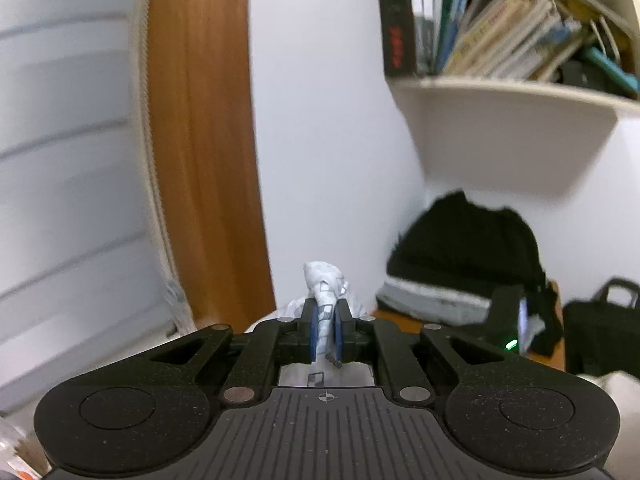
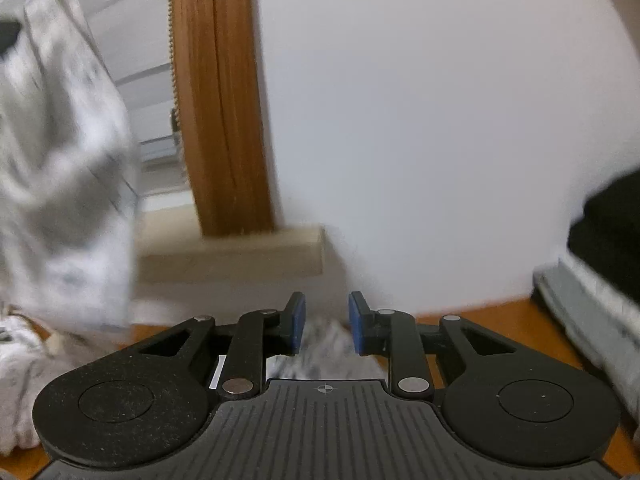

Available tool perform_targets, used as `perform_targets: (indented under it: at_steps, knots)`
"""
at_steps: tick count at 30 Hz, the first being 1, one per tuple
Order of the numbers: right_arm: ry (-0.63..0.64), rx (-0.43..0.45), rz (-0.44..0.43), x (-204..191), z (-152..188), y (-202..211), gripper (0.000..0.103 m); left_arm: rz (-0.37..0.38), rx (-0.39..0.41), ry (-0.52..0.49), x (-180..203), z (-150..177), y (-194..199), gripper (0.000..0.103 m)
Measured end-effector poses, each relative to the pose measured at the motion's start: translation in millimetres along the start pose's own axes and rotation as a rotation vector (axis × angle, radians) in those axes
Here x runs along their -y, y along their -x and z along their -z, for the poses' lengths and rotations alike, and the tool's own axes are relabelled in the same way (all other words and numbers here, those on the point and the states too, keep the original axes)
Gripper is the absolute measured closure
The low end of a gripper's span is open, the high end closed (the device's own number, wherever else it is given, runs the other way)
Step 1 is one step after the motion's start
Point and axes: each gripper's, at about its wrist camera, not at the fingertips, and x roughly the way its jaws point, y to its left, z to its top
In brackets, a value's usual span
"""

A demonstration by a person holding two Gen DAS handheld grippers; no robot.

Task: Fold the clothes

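White garment [image 1: 326, 280]: your left tongs [image 1: 326, 334] clench a bunched fold; the rest is hidden.
Right tongs [image 2: 327, 330]: released, parted, tilted slightly down over blurred cloth.

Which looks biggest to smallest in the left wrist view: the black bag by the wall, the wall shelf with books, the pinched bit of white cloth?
As they appear:
1. wall shelf
2. black bag
3. white cloth, bunched in the shut left gripper
The cloth sits nearest the camera, yet looks smallest; most of it is hidden.
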Motion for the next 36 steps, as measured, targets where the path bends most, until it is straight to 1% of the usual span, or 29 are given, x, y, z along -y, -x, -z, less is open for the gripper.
perform_targets:
  at_steps: [1,2,3,5,9,12,14,16,19,20,21,22,23,24,25,27,29,31,34,36]
  knots:
    - [-0.018,-0.005,-0.033,2,5,8,0.061,0.002,-0.005,0.0,2,3,-7,0.094]
    - [-0.033,-0.005,-0.083,2,10,17,0.053,0.014,-0.013,0.004,4,5,-12,0.094]
    - [-0.038,0.005,-0.128,0,16,26,0.052,0.025,-0.017,0.011,6,7,-17,0.094]
    - [-0.028,0.016,-0.179,-9,28,41,0.052,0.042,-0.022,0.016,11,7,-23,0.094]
    - [-0.045,0.03,-0.279,-34,38,52,0.048,0.067,-0.042,-0.003,28,8,-35,0.094]
    - [-0.046,0.065,-0.295,-53,34,56,0.039,0.07,-0.056,-0.016,39,12,-43,0.094]
    - [-0.073,0.081,-0.323,-60,29,54,0.028,0.072,-0.059,-0.009,42,17,-43,0.094]
    - [-0.088,0.093,-0.324,-65,23,52,0.026,0.073,-0.066,-0.002,42,21,-44,0.094]
    - [-0.117,0.118,-0.3,-73,18,44,0.027,0.09,-0.076,0.012,43,27,-44,0.094]
    - [-0.136,0.127,-0.292,-73,18,41,0.033,0.095,-0.078,0.016,42,29,-43,0.094]
    - [-0.158,0.135,-0.286,-72,18,37,0.042,0.1,-0.081,0.02,40,32,-41,0.094]
    - [-0.189,0.134,-0.284,-69,19,32,0.065,0.104,-0.084,0.023,39,34,-39,0.093]
    - [-0.216,0.138,-0.286,-65,21,31,0.081,0.11,-0.084,0.024,37,36,-36,0.092]
    - [-0.239,0.146,-0.288,-61,23,32,0.082,0.119,-0.075,0.024,32,40,-30,0.091]
    - [-0.248,0.164,-0.278,-59,25,36,0.084,0.13,-0.059,0.024,27,44,-23,0.086]
    - [-0.253,0.191,-0.244,-51,27,51,0.085,0.147,-0.04,0.043,8,57,-9,0.081]
    - [-0.257,0.207,-0.202,-43,28,73,0.086,0.127,-0.029,0.065,-14,76,6,0.08]
    - [-0.248,0.229,-0.157,-36,28,98,0.086,0.091,-0.042,0.093,-42,102,15,0.08]
    - [-0.241,0.26,-0.07,-25,31,139,0.087,0.009,-0.087,0.136,-87,147,22,0.08]
    - [-0.241,0.271,-0.003,-17,35,167,0.087,-0.031,-0.118,0.197,-119,178,24,0.08]
